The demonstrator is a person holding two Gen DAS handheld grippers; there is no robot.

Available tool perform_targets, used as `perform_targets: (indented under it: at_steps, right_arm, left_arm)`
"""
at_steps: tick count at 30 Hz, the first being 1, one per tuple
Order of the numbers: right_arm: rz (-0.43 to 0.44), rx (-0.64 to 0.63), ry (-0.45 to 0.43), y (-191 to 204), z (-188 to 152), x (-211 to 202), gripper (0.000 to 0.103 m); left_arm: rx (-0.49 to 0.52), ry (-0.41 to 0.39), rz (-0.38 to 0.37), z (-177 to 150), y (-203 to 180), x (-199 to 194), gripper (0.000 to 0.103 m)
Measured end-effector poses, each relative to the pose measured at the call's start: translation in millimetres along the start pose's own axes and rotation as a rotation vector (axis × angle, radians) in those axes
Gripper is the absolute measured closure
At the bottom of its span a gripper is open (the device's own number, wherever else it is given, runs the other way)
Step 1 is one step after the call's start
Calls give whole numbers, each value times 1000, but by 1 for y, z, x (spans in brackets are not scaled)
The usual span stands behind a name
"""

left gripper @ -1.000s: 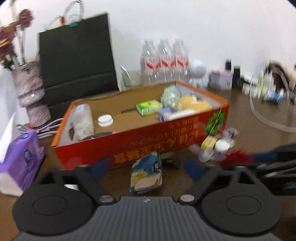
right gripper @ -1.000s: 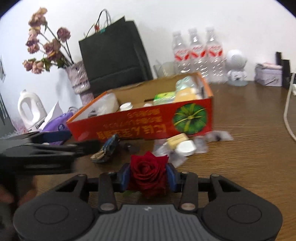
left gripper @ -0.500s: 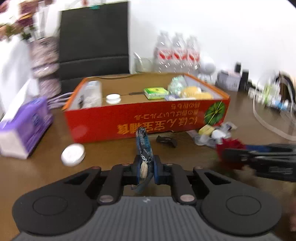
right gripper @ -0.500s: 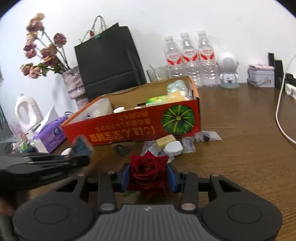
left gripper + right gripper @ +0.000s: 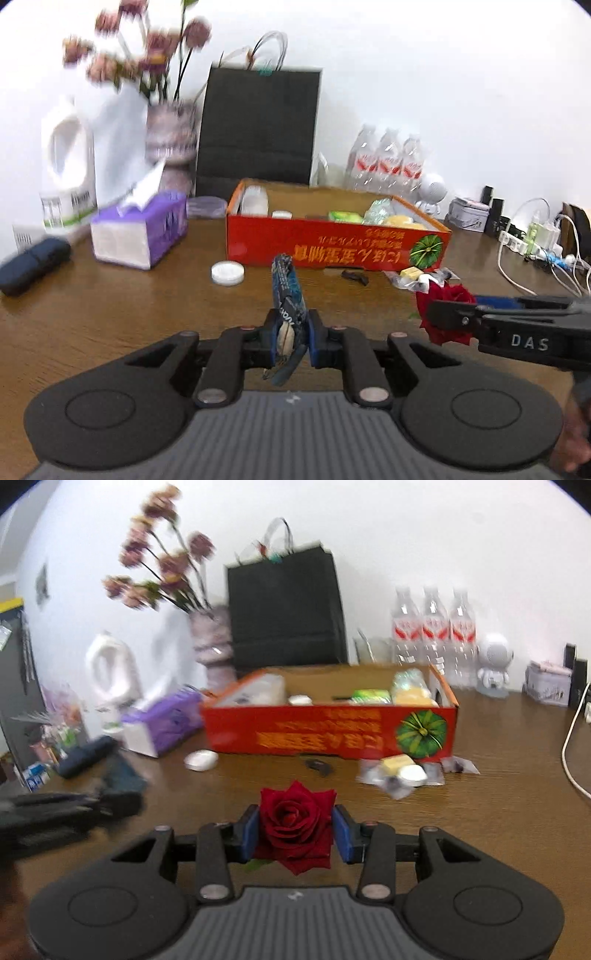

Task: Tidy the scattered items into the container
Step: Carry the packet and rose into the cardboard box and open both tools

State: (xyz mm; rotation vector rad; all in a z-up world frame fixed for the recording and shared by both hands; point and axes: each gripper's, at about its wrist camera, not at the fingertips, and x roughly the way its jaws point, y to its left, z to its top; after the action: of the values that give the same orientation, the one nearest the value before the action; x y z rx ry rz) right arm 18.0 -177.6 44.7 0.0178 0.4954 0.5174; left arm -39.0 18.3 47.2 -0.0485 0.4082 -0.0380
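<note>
My left gripper (image 5: pixel 291 334) is shut on a blue snack packet (image 5: pixel 286 291) and holds it upright above the table, in front of the red cardboard box (image 5: pixel 332 247). My right gripper (image 5: pixel 295 829) is shut on a red rose (image 5: pixel 295 823), also lifted, to the right of the left gripper; the rose also shows in the left wrist view (image 5: pixel 445 310). The box (image 5: pixel 325 731) holds several items. On the table before it lie a white round lid (image 5: pixel 227 273), a small black piece (image 5: pixel 354 277) and a heap of small packets (image 5: pixel 406 771).
A purple tissue box (image 5: pixel 138 232), a white jug (image 5: pixel 66 173), a vase of dried flowers (image 5: pixel 170 140) and a black paper bag (image 5: pixel 258 129) stand to the left and behind the box. Water bottles (image 5: pixel 432 627), a white figurine (image 5: pixel 493 664) and cables (image 5: pixel 535 251) are at the right.
My left gripper closed on the blue snack packet, lifted it off the table and pulled back from the box. The right gripper kept hold of the rose and also drew back.
</note>
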Motion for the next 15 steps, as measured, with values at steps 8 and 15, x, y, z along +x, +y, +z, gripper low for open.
perform_targets:
  at_steps: [8, 15]
  right_arm:
    - [-84, -87, -181, 48, -22, -76, 61]
    - [-58, -31, -167, 46, -45, -84, 61]
  left_arm:
    - [56, -99, -67, -17, -17, -48, 87]
    - [82, -109, -54, -21, -16, -57, 87]
